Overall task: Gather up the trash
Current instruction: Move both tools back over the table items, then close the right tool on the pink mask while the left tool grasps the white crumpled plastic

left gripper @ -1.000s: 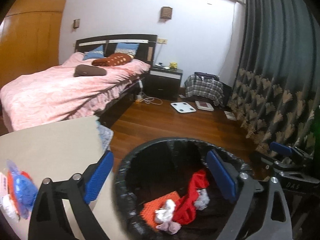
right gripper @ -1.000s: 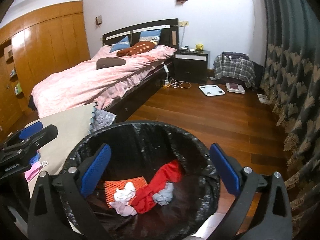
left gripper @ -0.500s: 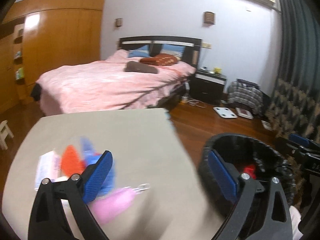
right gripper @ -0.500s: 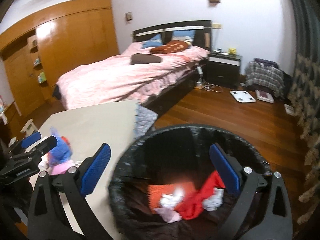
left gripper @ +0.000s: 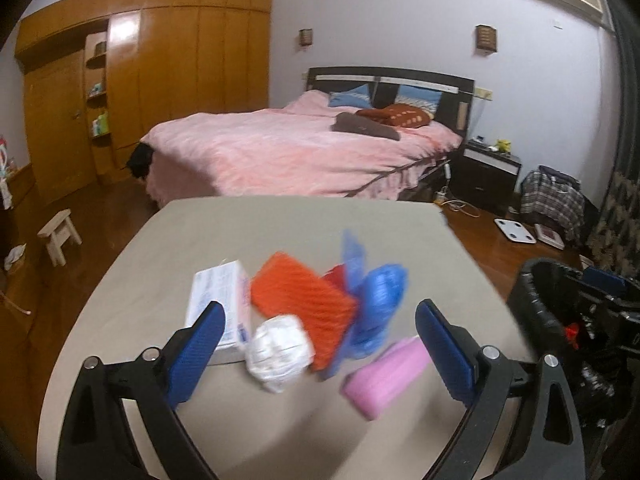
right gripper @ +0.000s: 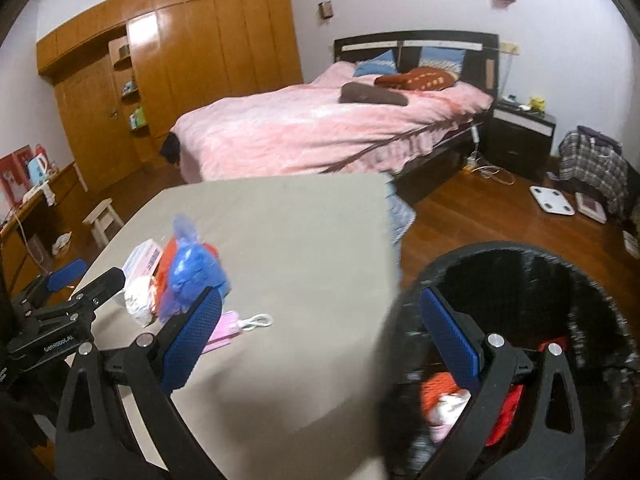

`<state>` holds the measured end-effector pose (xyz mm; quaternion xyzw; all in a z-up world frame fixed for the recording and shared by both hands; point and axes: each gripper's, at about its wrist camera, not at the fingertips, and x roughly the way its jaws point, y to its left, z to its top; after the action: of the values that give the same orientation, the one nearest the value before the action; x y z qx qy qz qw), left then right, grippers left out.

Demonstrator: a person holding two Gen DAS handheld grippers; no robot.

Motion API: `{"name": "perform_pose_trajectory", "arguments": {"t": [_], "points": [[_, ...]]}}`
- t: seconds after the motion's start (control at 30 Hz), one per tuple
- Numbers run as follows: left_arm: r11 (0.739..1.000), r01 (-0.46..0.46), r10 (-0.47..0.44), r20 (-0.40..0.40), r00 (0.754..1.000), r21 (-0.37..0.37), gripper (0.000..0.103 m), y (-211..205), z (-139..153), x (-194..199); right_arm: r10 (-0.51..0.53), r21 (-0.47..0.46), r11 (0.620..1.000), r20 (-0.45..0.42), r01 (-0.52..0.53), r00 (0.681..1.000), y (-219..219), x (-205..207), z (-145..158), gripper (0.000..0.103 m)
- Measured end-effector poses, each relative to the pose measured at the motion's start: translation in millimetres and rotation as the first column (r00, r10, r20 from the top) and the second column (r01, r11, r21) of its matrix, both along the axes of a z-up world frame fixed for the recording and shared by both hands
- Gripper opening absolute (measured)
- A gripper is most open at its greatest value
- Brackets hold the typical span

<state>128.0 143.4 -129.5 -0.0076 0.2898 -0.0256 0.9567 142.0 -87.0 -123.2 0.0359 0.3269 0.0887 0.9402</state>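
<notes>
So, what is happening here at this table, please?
A person is clearing trash with two handheld grippers. The left gripper is open, aimed at a pile on the table: a white crumpled wad, an orange net sleeve, blue plastic, a pink mask. The right gripper, also open and empty, hangs near the black-lined bin, which already holds some trash.

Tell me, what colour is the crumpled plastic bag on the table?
Blue. The crumpled plastic bag shows best in the left wrist view.
</notes>
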Motion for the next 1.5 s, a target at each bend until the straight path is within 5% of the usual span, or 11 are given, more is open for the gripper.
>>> {"name": "perform_pose_trajectory", "arguments": {"t": [0.53, 1.17, 1.5], "points": [[0.997, -0.081, 0.081, -0.066, 0.994, 0.012, 0.094, 45.7, -37.9, -5.4, 0.111, -0.011, 0.994, -0.124, -0.113, 0.986, 80.3, 23.1, -56.0, 0.096], [0.99, -0.14, 0.138, -0.072, 0.988, -0.026, 0.093, 71.5, -44.7, -5.5, 0.188, -0.055, 0.977, -0.229, -0.206, 0.955, 128.7, 35.3, -86.1, 0.096], [0.991, -0.133, 0.131, -0.085, 0.988, -0.021, 0.092, 67.5, -45.9, -2.7, 0.253, -0.026, 0.963, -0.241, -0.267, 0.937, 133.7, 32.7, -89.0, 0.053]]}}
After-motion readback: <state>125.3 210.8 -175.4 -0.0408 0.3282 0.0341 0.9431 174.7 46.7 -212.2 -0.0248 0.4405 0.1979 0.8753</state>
